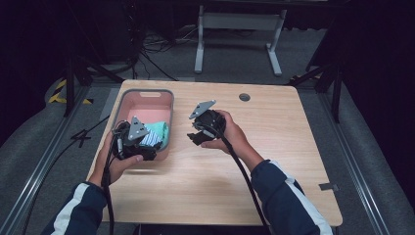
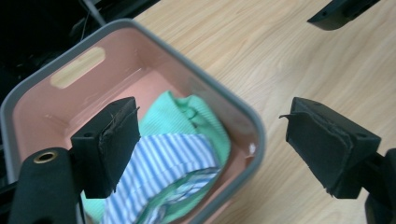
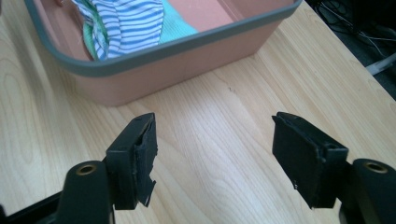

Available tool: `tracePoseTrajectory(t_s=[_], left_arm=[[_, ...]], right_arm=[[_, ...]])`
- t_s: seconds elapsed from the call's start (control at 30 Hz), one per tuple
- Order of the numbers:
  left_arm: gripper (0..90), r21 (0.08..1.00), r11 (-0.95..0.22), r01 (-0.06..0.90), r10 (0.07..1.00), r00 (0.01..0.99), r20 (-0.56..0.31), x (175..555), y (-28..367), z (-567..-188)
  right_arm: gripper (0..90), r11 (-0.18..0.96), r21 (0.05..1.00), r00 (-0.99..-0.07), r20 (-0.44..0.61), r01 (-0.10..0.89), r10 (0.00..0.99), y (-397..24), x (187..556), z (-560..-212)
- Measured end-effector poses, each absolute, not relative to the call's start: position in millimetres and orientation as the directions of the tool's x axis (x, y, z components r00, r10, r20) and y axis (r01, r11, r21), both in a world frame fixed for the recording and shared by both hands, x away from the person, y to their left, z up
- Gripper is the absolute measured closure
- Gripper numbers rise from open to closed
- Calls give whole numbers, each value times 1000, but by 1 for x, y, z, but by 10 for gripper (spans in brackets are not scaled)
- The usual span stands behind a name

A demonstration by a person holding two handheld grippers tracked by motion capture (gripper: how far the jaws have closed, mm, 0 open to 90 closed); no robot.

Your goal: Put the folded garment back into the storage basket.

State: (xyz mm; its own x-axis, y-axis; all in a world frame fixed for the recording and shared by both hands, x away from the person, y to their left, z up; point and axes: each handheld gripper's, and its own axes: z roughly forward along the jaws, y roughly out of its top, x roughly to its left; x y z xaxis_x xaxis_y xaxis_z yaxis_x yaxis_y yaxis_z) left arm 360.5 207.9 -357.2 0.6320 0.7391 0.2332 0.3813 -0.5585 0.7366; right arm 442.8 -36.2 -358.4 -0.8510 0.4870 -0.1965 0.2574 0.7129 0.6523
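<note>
hovering left hand-held gripper, jaws apart, above clothes in pink basket

Light wooden table across the middle of the high view, grain running side to side, corners rounded. Small round grey grommet set in near the upper right of its top. Resting directly on the wood at the upper left: a pink bin with a grey rim. Same bin in the right gripper view, top of frame, base flat on the boards. Grey floor all around.
</note>
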Motion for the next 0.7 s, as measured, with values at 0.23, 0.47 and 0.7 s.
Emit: tracePoseTrajectory(t_s=[0.23, 0.47, 0.7], left_arm=[[172, 746, -567, 350, 710, 667, 227, 349, 195, -358], [186, 723, -604, 335, 680, 690, 249, 345, 185, -366], [174, 712, -623, 324, 648, 723, 238, 338, 168, -374]], right_arm=[[315, 711, 652, -838, -210, 263, 503, -61, 437, -358], [315, 713, 649, -833, -217, 267, 509, -81, 432, -359], [327, 709, 648, -804, -246, 278, 541, -101, 423, -365]])
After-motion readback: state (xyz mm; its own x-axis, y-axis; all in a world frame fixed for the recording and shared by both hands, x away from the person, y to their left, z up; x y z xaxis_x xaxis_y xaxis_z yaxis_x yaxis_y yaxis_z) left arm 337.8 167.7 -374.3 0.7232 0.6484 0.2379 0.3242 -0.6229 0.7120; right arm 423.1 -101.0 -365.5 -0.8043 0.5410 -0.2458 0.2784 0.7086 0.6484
